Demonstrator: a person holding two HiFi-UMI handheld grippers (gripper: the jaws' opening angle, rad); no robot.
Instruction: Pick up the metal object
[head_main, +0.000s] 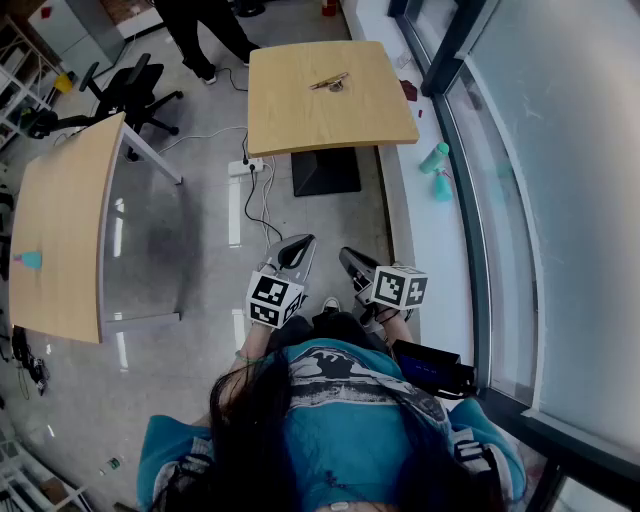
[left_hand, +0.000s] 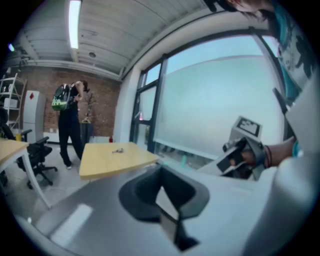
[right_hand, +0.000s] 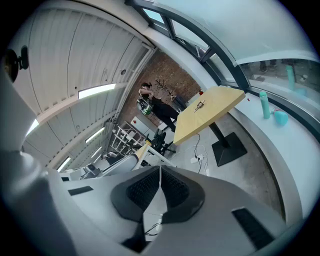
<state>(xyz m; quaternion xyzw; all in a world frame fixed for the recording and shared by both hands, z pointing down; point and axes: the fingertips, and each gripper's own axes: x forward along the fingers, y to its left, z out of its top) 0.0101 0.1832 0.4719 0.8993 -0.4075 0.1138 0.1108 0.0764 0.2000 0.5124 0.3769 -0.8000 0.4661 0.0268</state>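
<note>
Fingers of left gripper (head_main: 299, 247) and right gripper (head_main: 349, 259) are shut and empty. Unless opened, the metal object (head_main: 330, 83) may be pushed across the table (head_main: 300, 125).

Square worktop (head_main: 330, 115): pale wood, carried on a single black pedestal base (head_main: 325, 172) that stands on the floor (head_main: 200, 240). One item lies on it, the metal object (head_main: 330, 83), flat, towards the far edge and roughly central.

Curved worktop (head_main: 65, 230): pale wood on white legs, to the left and well apart from the first. A small teal item (head_main: 29, 259) lies near its left edge (too small to identify).

Floor: grey and glossy. Directly on it are a white power strip (head_main: 245, 167) with cables, just beside the pedestal base, and a black office chair (head_main: 135, 90) near the curved worktop's far end.

Window ledge (head_main: 425, 240): a teal bottle (head_main: 434, 158) and a teal cup (head_main: 442, 188), near each other.
</note>
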